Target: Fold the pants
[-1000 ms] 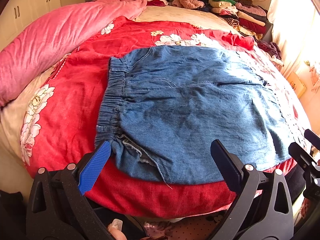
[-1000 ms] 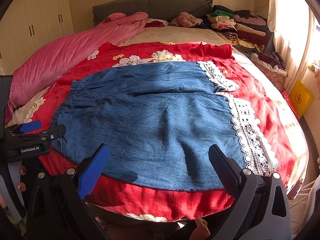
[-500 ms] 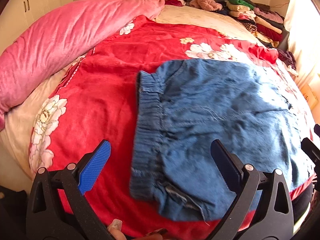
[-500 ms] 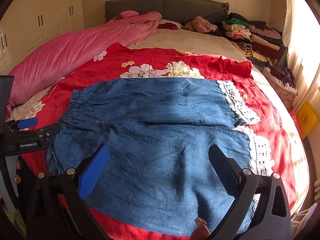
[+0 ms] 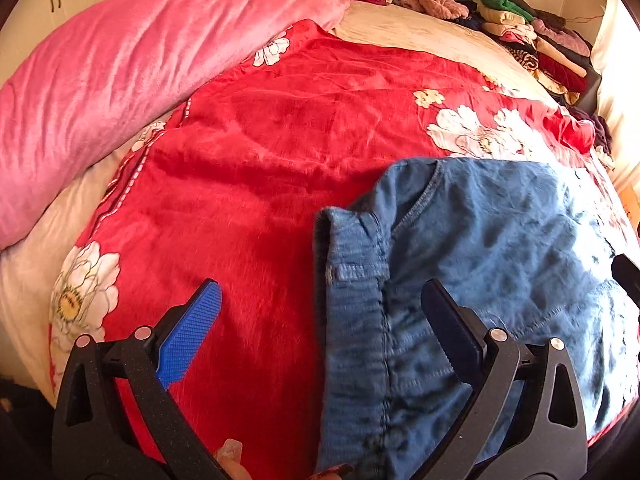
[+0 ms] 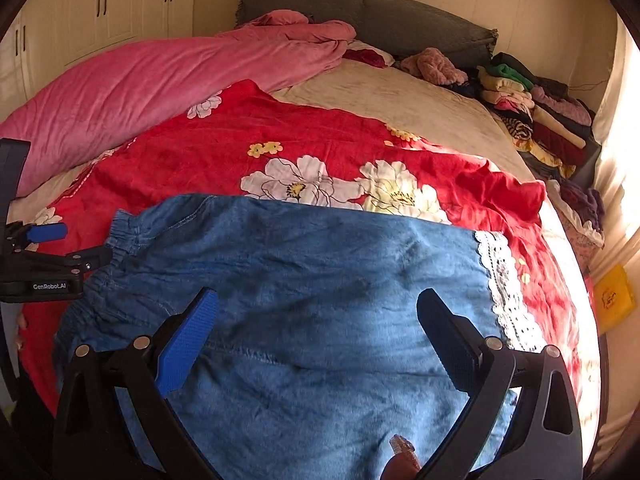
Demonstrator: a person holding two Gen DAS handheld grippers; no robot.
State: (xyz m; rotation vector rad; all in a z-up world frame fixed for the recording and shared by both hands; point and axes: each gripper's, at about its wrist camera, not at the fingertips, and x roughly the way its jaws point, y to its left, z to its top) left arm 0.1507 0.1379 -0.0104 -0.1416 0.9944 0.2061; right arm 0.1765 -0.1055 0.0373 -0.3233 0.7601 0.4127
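your left gripper (image 5: 320, 312) hangs with its jaws spread wide and nothing between them, straddling the elastic waistband (image 5: 352, 300) of the denim pants (image 5: 500, 264); the blue pad (image 5: 190, 336) sits over bare red blanket (image 5: 248, 152) and the black finger over denim. your right gripper (image 6: 316, 316) is likewise spread and empty, low over the middle of the pants, which lie flat across the near part of the bed with the waistband to the left and the white lace hem (image 6: 500, 280) to the right. the risk from here is in the bite: if you close the left jaws where they are, you likely catch the plush blanket along with the waistband, or only the top layer, since that corner already curls up. lift then, and the fold drags the blanket or the layers slide apart. the right jaws, closing mid-panel, would probably bunch loose denim into a ridge rather than grip an edge. the near edge of the pants seems close to the bed's edge, so a careless tug towards you could slide them off. the pink duvet (image 6: 160, 80) lies far enough left not to interfere.
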